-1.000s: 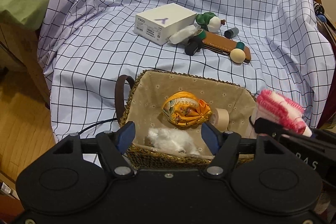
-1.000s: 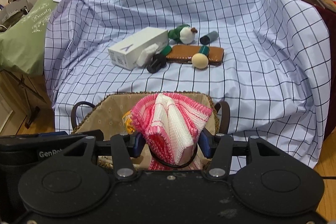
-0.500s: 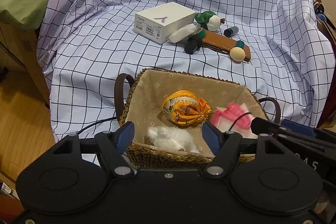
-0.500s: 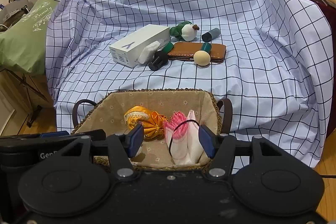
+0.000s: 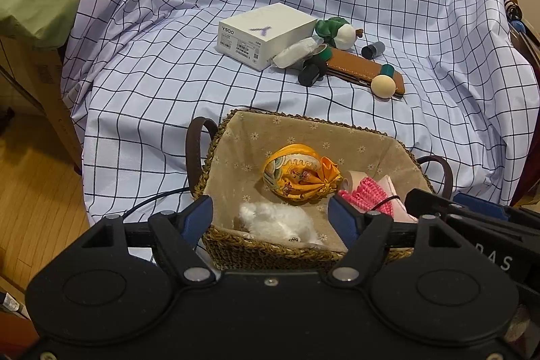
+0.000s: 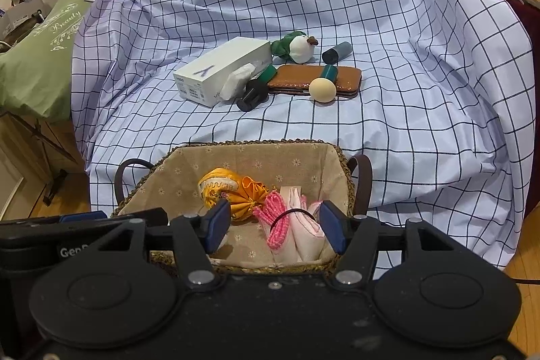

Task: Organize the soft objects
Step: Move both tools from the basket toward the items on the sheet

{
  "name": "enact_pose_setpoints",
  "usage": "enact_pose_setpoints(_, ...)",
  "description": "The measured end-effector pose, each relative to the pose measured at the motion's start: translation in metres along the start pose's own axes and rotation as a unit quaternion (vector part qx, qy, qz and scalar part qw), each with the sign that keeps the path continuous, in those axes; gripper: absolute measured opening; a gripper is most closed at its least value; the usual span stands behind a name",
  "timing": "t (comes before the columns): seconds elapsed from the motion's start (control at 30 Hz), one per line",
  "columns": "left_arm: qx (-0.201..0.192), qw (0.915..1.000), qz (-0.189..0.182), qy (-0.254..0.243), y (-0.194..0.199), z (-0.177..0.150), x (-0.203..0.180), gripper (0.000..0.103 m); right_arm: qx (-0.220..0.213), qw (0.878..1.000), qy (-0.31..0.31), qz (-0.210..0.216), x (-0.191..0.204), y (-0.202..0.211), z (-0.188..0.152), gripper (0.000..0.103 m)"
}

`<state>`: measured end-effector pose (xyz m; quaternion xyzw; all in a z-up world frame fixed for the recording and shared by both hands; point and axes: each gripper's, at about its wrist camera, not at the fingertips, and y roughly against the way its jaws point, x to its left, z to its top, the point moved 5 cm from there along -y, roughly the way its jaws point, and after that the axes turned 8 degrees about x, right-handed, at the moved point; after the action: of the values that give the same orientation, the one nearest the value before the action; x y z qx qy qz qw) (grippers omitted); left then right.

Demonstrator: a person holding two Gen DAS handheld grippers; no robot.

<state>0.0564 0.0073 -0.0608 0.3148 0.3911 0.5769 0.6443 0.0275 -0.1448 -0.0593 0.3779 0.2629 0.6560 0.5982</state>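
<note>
Right gripper (image 6: 275, 226) hangs over the near right corner of the basket (image 6: 256, 144), parted and empty, the pink-and-white knitted cloth (image 6: 293, 225) lying loose beneath it. Left gripper (image 5: 271, 220), jaws opening and empty, hovers above the basket's near left corner, over a fluffy white toy (image 5: 276, 220). An orange fabric pouch (image 5: 298, 176) sits mid-basket. Beyond the basket, on the checked sheet (image 6: 405, 90), lies the next soft thing, probably the green-and-white plush (image 6: 295, 46); it seems nearer the right gripper, beside a stiff white box (image 6: 219, 70).

Basket (image 6: 341, 157) near rim hidden behind claw body; box (image 5: 266, 34) label unreadable.
</note>
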Motion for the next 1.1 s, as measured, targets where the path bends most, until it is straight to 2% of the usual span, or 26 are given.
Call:
enact_pose_setpoints(0.17,0.001,1.0,0.003,-0.003,0.0,-0.001,0.0,0.073,0.003,1.0,-0.006,-0.003,-0.002,-0.002,0.0,0.061)
enact_pose_setpoints(0.47,-0.019,0.9994,0.021,-0.019,0.005,0.006,-0.002,0.087,-0.007,1.0,-0.005,-0.015,-0.007,-0.003,0.006,0.065)
enact_pose_setpoints(0.7,-0.019,0.998,0.038,-0.046,0.0,0.018,-0.005,0.089,-0.01,1.0,-0.014,-0.022,-0.016,-0.01,0.019,0.068)
enact_pose_setpoints(1.1,-0.022,0.9979,0.037,-0.049,-0.014,0.056,-0.003,0.089,-0.008,0.999,-0.018,-0.036,-0.028,-0.036,0.058,0.069)
